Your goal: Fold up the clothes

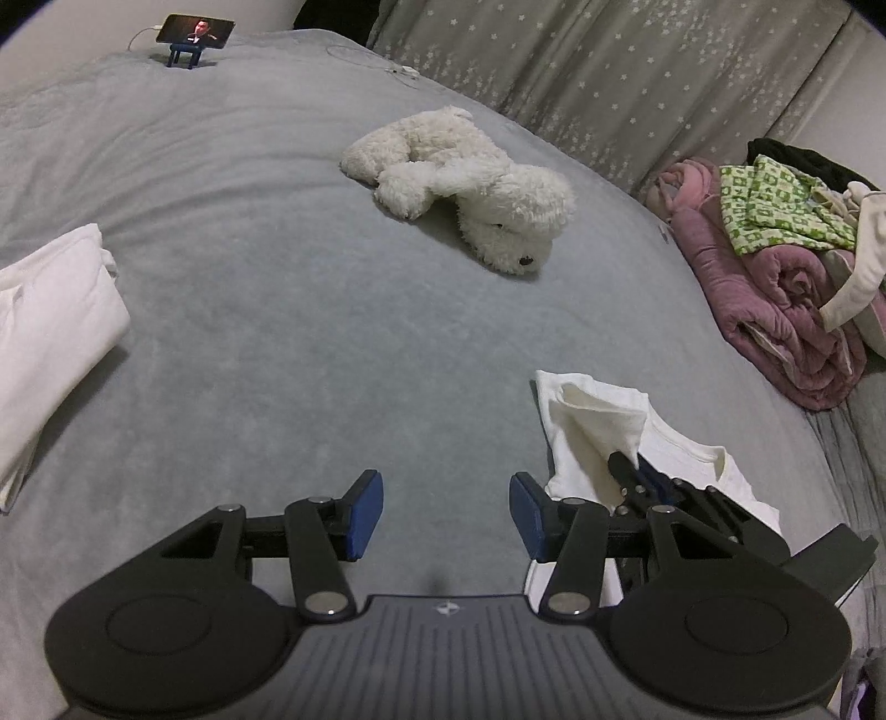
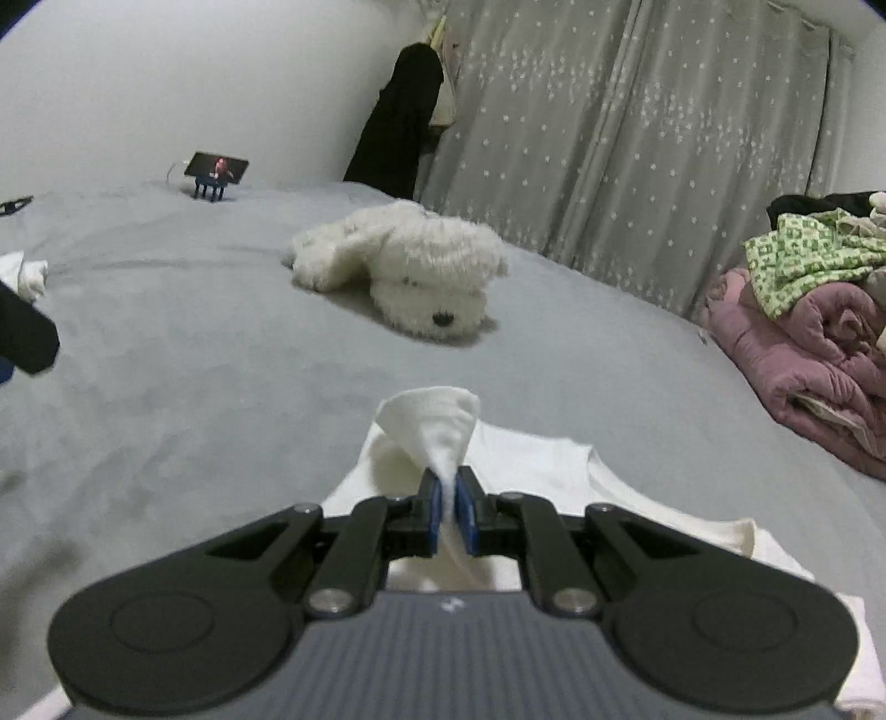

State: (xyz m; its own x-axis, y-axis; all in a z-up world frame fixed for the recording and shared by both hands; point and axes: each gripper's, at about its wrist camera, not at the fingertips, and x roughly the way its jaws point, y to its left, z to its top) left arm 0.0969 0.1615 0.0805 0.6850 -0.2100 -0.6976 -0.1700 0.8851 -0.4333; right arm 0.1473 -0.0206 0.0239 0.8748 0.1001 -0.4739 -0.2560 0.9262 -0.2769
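Your right gripper [image 2: 449,512] has its blue pads clamped on a pinch of the white garment [image 2: 531,471], and the gathered cloth stands up in a small peak just ahead of the fingertips while the rest of the garment lies spread flat on the grey bed cover [image 2: 221,387] under and behind the gripper. In your left wrist view the same right gripper [image 1: 637,471] shows low on the right, nose buried in the lifted fold of that white garment [image 1: 587,437]. Your left gripper [image 1: 446,512] hangs over bare grey cover with its fingers well apart and nothing between them; its right pad sits just beside the garment's near edge, though you cannot tell whether it touches the cloth. To your far left lies another white piece of clothing [image 1: 50,332], folded over on itself, well apart from the one you hold. A white plush dog [image 1: 465,188] lies on its side near the middle of the bed, beyond both grippers. At the right edge a pink blanket [image 1: 775,299] is bundled up, with a green patterned cloth [image 1: 775,205] heaped on top. At the far end a phone [image 1: 194,30] on a small blue stand has its screen lit, and a starred grey curtain [image 2: 637,138] hangs behind the bed.
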